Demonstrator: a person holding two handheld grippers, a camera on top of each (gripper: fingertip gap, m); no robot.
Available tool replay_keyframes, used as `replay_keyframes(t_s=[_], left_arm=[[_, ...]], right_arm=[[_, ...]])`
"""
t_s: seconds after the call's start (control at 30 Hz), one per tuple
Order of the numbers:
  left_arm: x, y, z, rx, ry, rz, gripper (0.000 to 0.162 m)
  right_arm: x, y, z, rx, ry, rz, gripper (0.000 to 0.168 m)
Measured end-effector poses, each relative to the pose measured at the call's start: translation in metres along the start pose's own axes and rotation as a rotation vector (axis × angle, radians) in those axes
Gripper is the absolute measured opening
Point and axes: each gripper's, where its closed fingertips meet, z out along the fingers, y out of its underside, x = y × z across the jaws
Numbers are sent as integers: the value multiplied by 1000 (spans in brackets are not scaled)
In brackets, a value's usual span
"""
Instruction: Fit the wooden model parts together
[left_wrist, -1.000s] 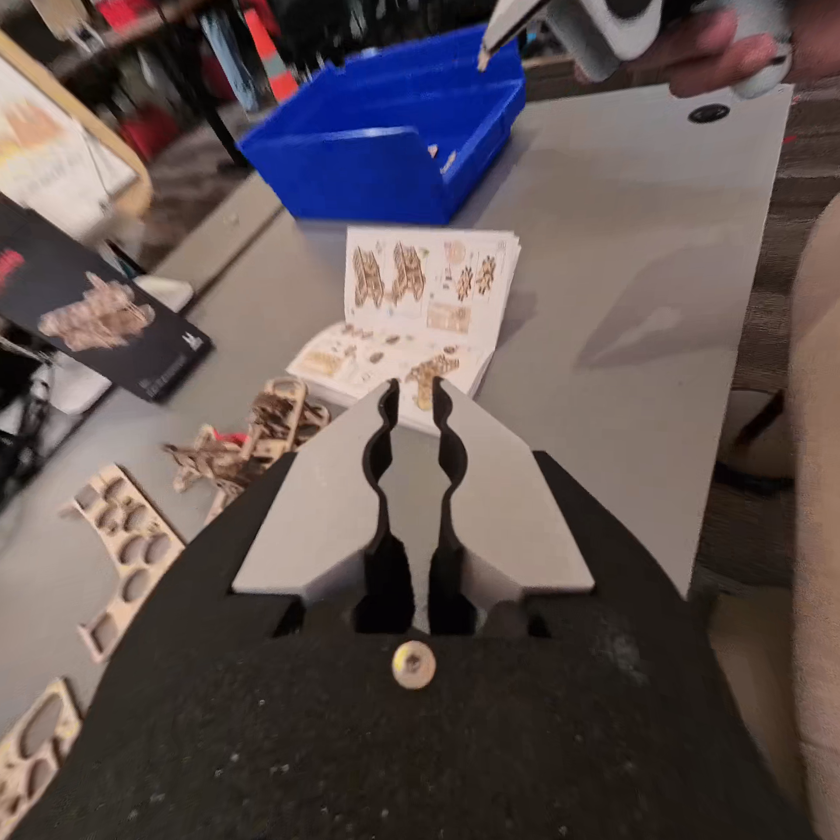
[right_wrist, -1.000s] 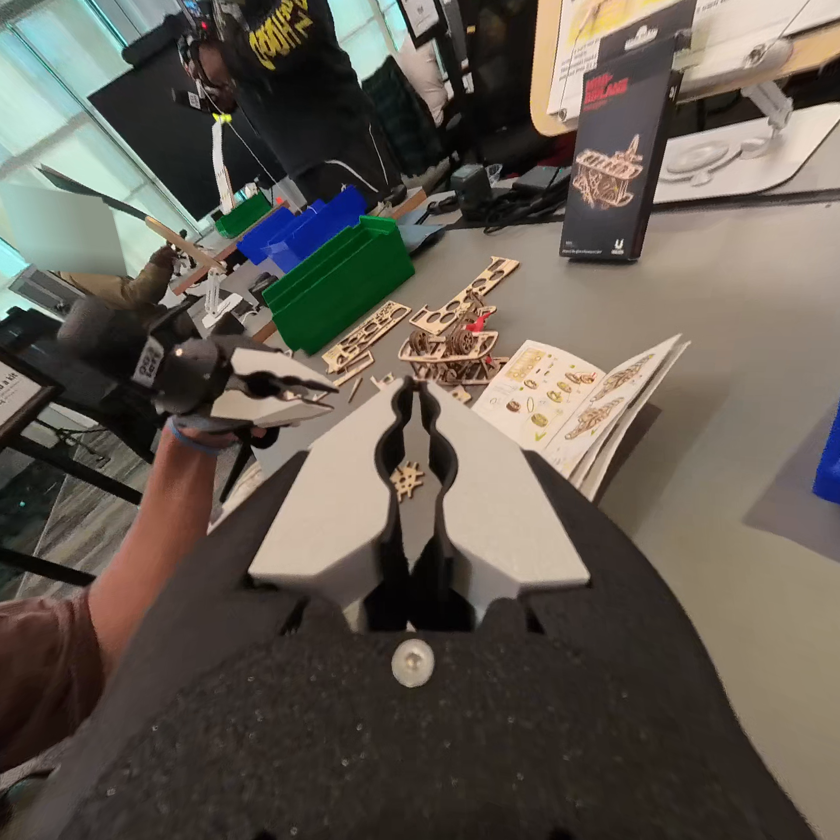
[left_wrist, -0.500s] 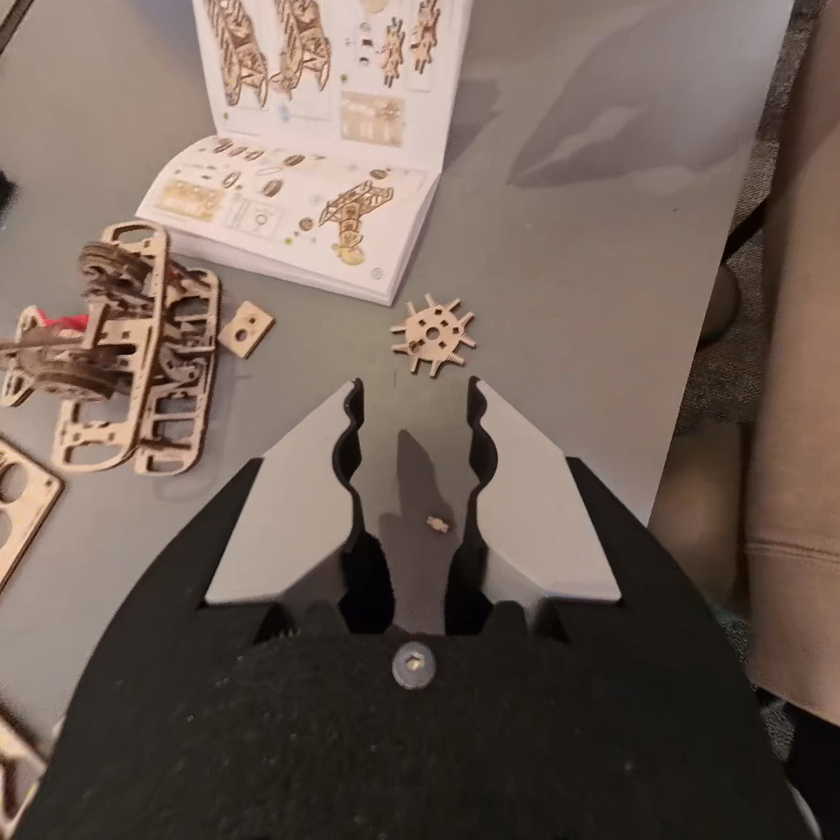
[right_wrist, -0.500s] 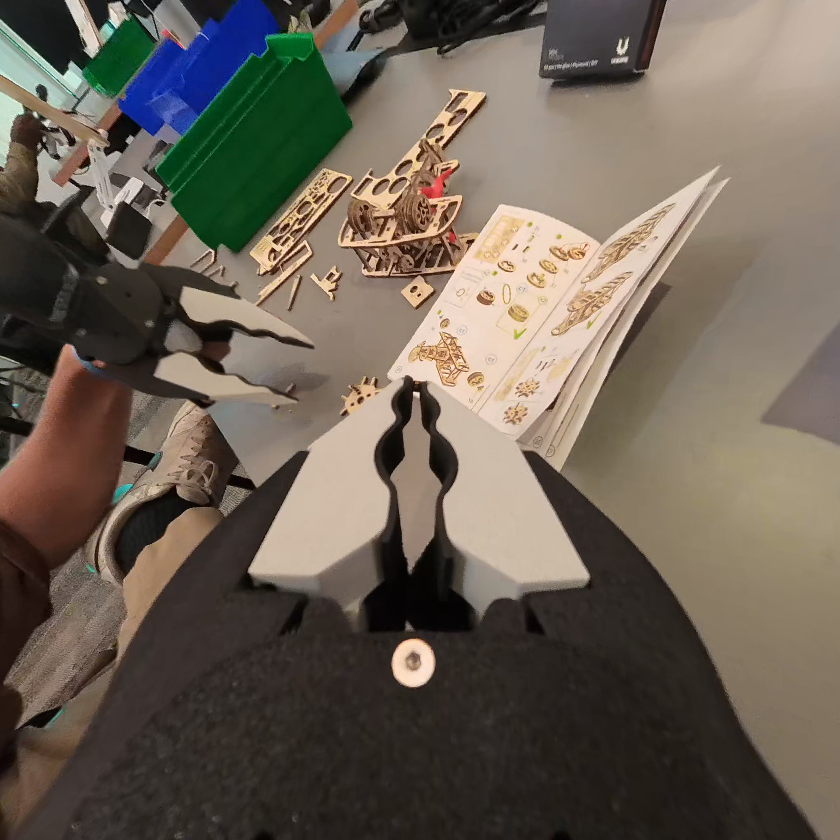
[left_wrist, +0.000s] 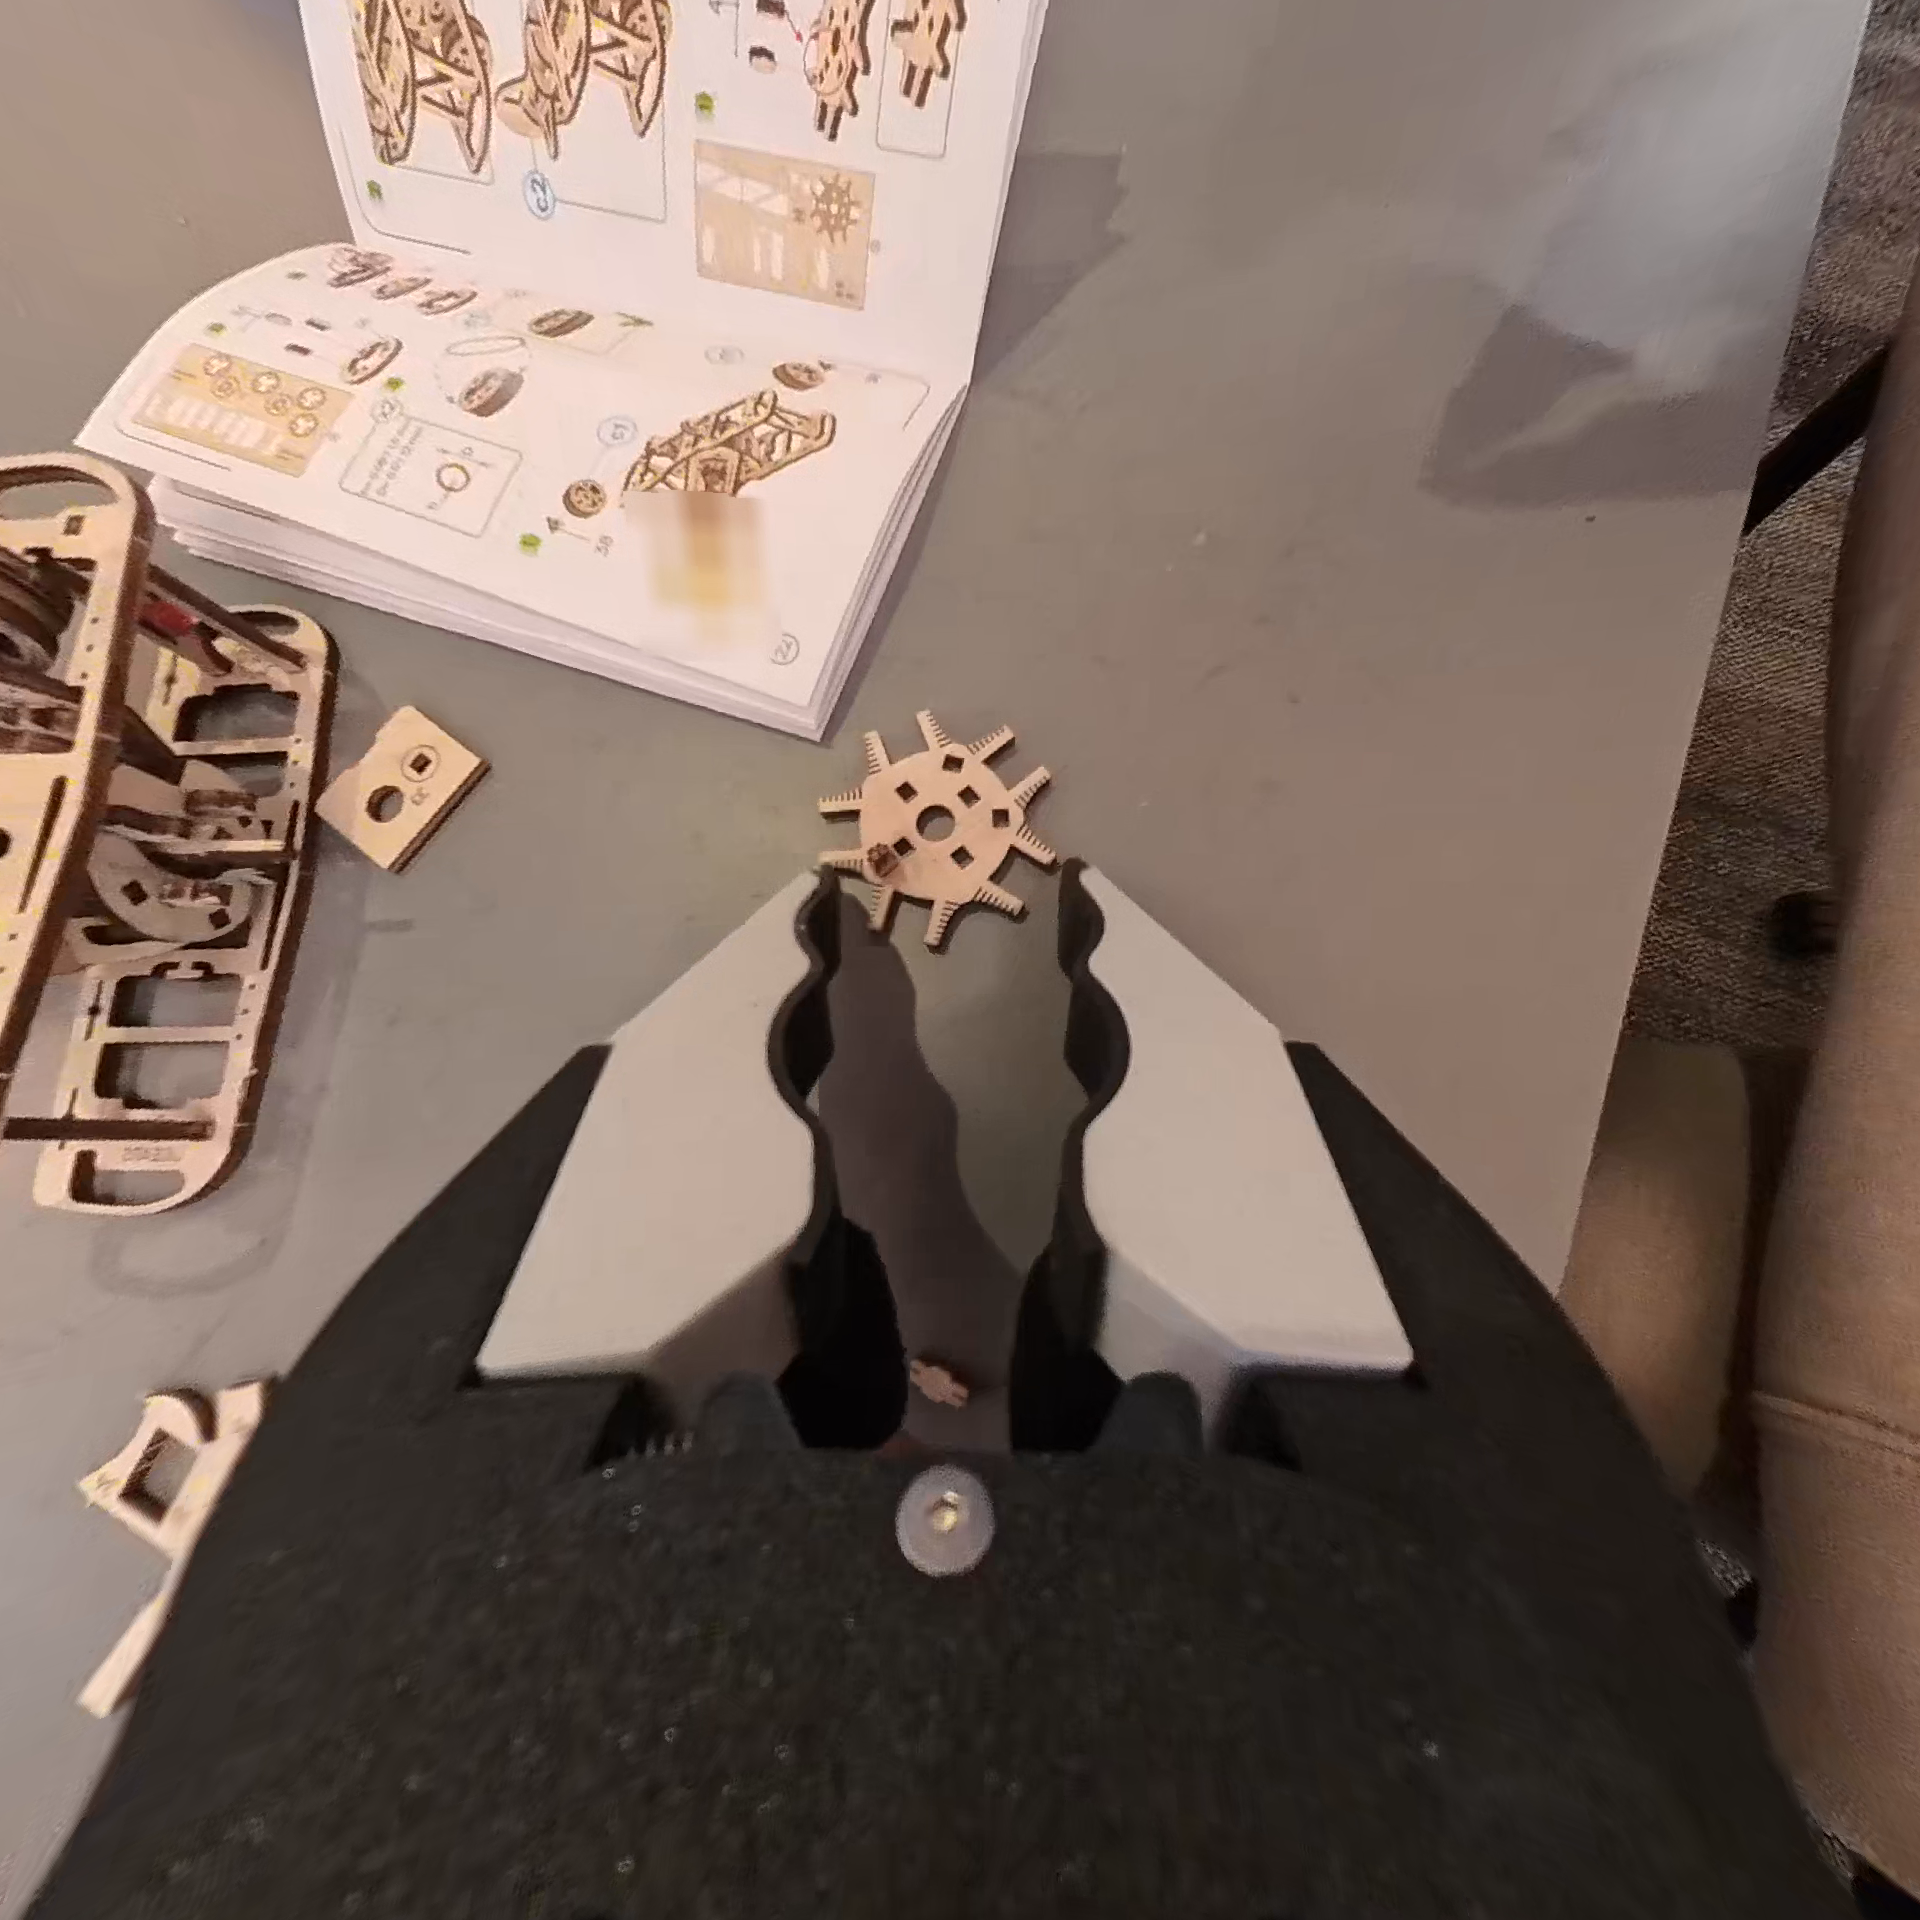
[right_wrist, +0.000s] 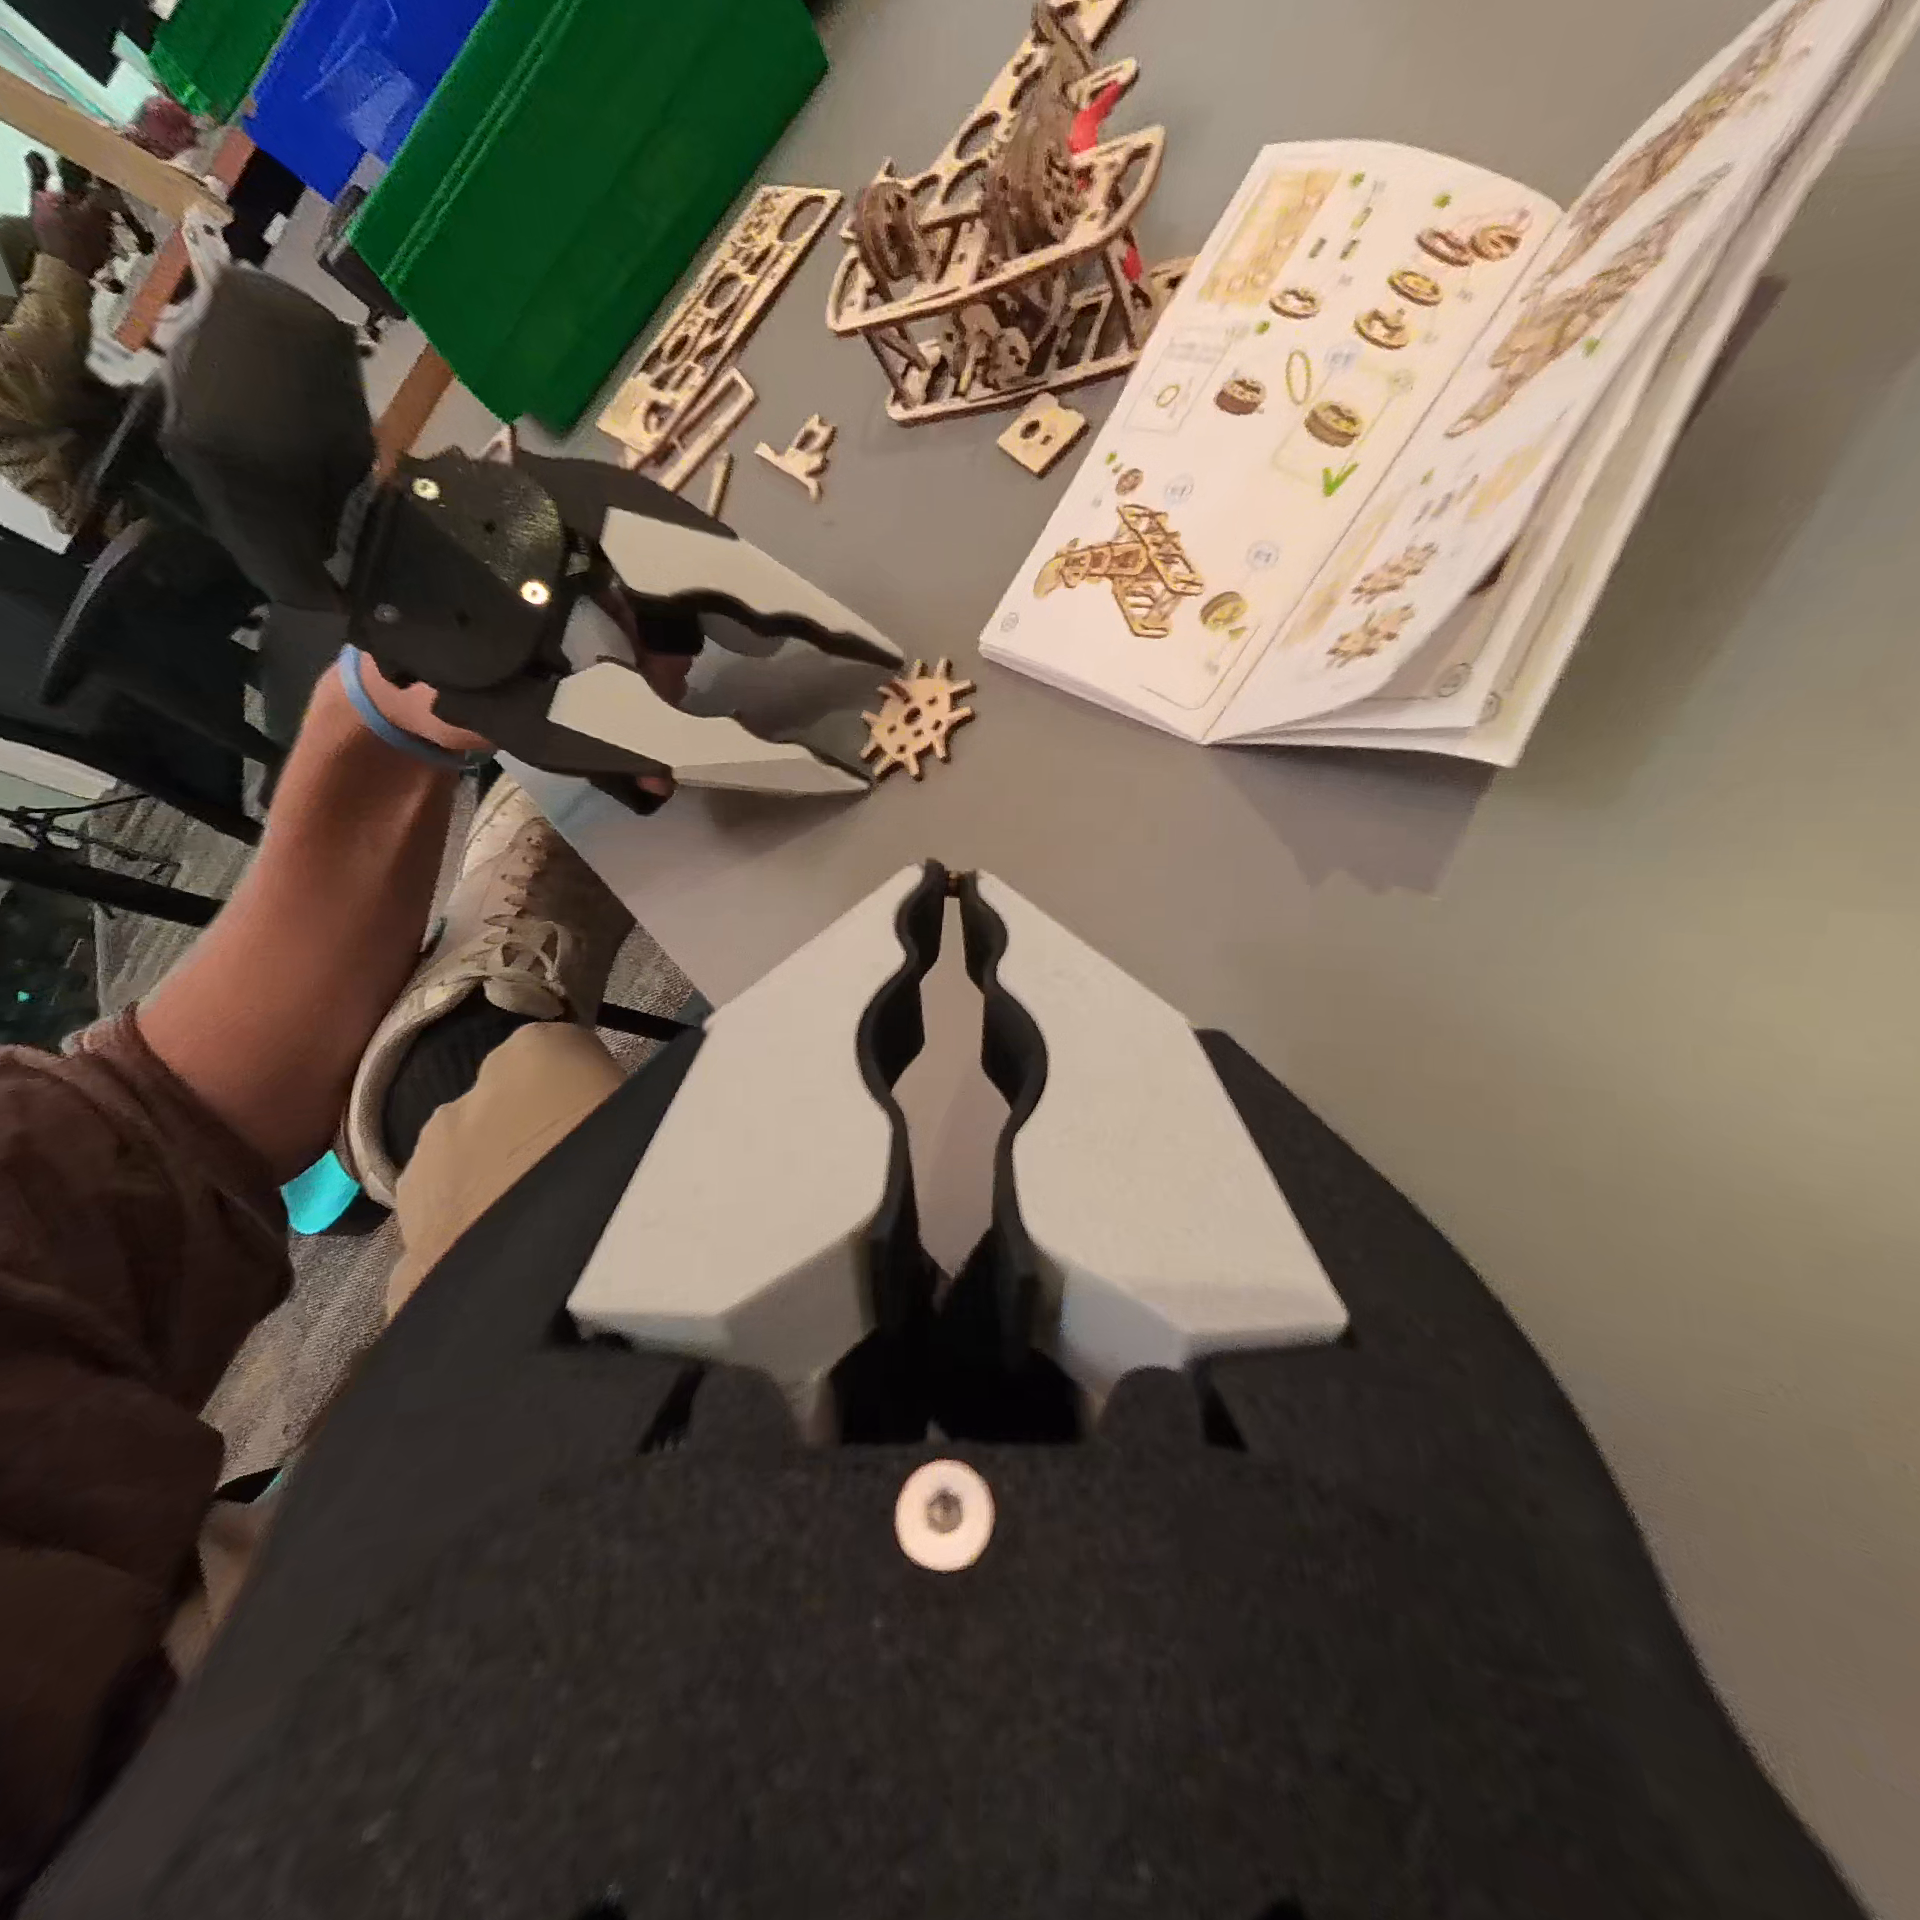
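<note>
So my left gripper (left_wrist: 940, 883) is down low over the grey table (left_wrist: 1299, 582) with its jaws spread wide, nothing in them, tips sitting either side of the near edge of the little wooden gear (left_wrist: 938, 828), which lies flat just off the corner of the open instruction booklet (left_wrist: 582, 436). From the right wrist view you can see the same thing side on: left gripper (right_wrist: 878, 717) gaping, gear (right_wrist: 918, 716) right at its tips. My right gripper (right_wrist: 948, 878) is held back over the bare table, jaws nearly closed, and there's a tiny tan sliver pinched at the very tips, too small for me to say what it is. The half-built wooden model (right_wrist: 992, 260) stands beyond the gear beside the booklet, with a small square plate (right_wrist: 1041, 432) with holes lying near it, and some punched-out wooden sheets (right_wrist: 717, 322) further left. There's also a tiny wooden peg (left_wrist: 940, 1382) on the table between my left fingers, way back near the hinge. As for bins: a green bin (right_wrist: 582, 177) sits at the far table edge, with a blue one (right_wrist: 353, 83) behind it, but from this angle I only get their outer walls, so can't tell what's inside either.
</note>
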Motion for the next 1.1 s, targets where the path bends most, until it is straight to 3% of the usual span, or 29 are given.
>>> replay_keyframes(t_s=[0.23,0.83,1.1], left_arm=[[6,0,0,21,-2,-1,27],[28,5,-9,52,12,56,26],[50,7,-14,69,100,115,26]], right_arm=[[-5,4,12,-27,17,-72,2],[-26,10,26,-57,-44,-161,2],[-39,20,36,-74,-21,-465,2]])
